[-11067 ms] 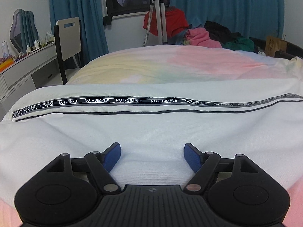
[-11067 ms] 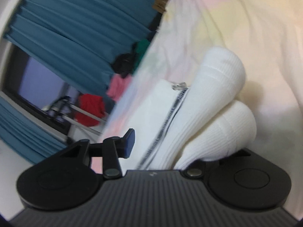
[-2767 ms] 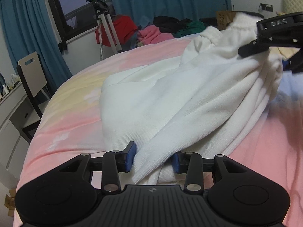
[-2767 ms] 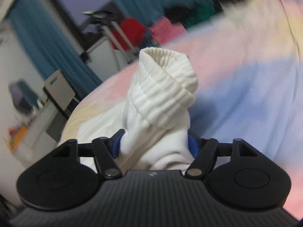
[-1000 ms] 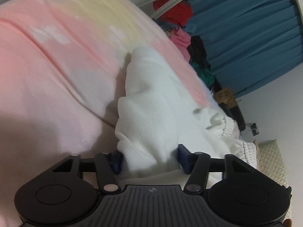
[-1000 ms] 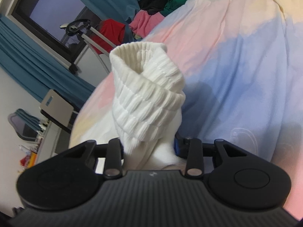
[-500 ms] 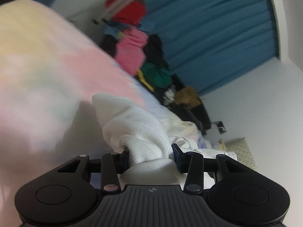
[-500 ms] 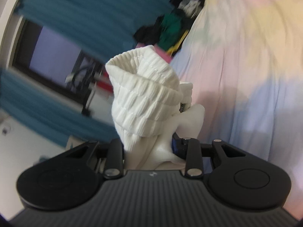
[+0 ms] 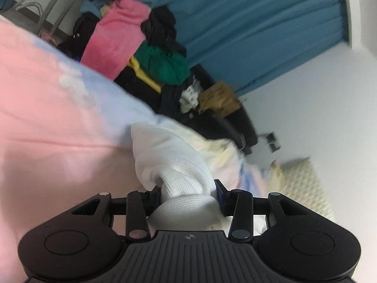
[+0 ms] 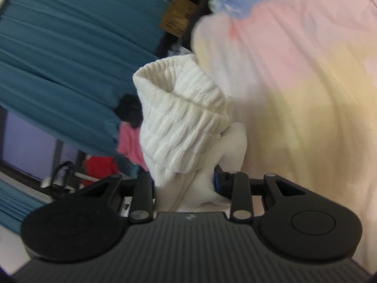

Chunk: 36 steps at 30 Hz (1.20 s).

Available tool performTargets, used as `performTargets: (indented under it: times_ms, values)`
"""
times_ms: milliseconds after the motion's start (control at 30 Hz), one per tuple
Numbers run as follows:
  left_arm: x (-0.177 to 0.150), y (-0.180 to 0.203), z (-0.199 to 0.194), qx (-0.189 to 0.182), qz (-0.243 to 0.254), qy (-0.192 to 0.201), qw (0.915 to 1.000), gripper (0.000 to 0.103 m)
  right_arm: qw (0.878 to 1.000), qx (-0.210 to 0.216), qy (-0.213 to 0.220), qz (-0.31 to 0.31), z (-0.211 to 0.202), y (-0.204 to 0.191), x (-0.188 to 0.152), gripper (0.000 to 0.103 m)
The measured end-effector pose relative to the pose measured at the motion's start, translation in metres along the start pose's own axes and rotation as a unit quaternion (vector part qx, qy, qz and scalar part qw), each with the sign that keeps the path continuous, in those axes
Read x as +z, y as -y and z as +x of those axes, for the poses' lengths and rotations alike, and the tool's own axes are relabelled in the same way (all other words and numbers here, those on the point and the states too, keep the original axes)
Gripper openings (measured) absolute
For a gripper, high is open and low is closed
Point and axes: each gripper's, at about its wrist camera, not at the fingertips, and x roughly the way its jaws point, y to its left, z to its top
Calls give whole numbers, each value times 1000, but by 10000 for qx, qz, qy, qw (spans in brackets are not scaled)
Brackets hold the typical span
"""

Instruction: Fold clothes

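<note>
A white knit garment [image 9: 169, 162] is held off the pastel bedspread [image 9: 44, 108]. My left gripper [image 9: 188, 191] is shut on a bunched fold of it, which bulges out past the blue pads. My right gripper [image 10: 186, 181] is shut on the same garment just below its ribbed cuff [image 10: 181, 120], which stands up above the fingers. The rest of the garment is hidden below both grippers.
A pile of pink, green and black clothes [image 9: 141, 54] lies past the bed's far edge by the blue curtain [image 9: 259, 28]. A cream quilted pillow [image 9: 304, 184] lies at the right. The bedspread also fills the right of the right wrist view [image 10: 306, 94].
Both grippers have swung round with the garment still held; the views have turned from the bed's middle toward the curtain, clothes pile and pillow. The grips have not changed.
</note>
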Motion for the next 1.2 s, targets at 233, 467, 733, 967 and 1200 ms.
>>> performTargets:
  times_ms: [233, 467, 733, 967, 1200]
  values:
    - [-43, -70, -2, 153, 735, -440, 9962, 45, 9998, 57, -180, 71, -1, 78, -41, 36]
    - [-57, -68, -1, 533, 1346, -468, 9884, 56, 9996, -178, -181, 94, -12, 97, -53, 49]
    - [-61, 16, -103, 789, 2188, -221, 9723, 70, 9933, -723, 104, -897, -100, 35, -37, 49]
    - [-90, 106, -212, 724, 3186, 275, 9447, 83, 9705, -483, 504, -2309, -199, -40, -60, 50]
    - [-141, 161, -323, 716, 3706, 821, 9224, 103, 9435, -172, 724, -3228, -287, -92, -107, 72]
